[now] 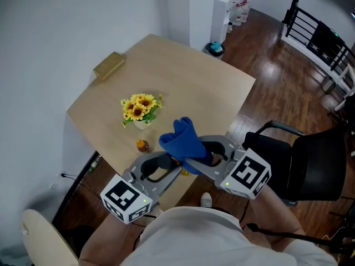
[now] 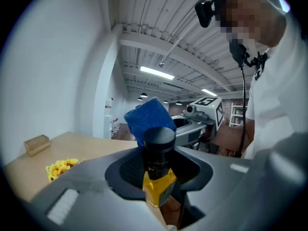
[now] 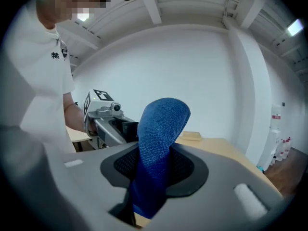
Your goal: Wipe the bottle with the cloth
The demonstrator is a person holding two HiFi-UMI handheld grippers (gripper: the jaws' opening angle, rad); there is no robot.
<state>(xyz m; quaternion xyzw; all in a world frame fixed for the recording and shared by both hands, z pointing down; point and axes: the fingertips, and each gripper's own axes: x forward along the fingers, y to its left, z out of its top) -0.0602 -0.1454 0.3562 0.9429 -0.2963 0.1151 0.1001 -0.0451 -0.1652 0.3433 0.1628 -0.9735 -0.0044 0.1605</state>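
Note:
My left gripper (image 2: 157, 174) is shut on a small bottle (image 2: 159, 186) of yellow liquid with a black cap, held upright above the table's near edge. My right gripper (image 3: 155, 174) is shut on a blue cloth (image 3: 160, 143), which stands up out of its jaws in a rounded fold. In the head view the two grippers meet nose to nose: the left gripper (image 1: 173, 168) comes from the lower left, the right gripper (image 1: 204, 155) from the lower right. The cloth (image 1: 183, 139) lies over the bottle (image 1: 185, 172), hiding nearly all of it.
On the light wooden table (image 1: 188, 76) stand a vase of sunflowers (image 1: 141, 108), a small orange bottle (image 1: 142, 146) and a wooden box (image 1: 108, 65) at the far left corner. A black chair (image 1: 310, 168) stands to the right, a pale chair back (image 1: 47, 240) at the lower left.

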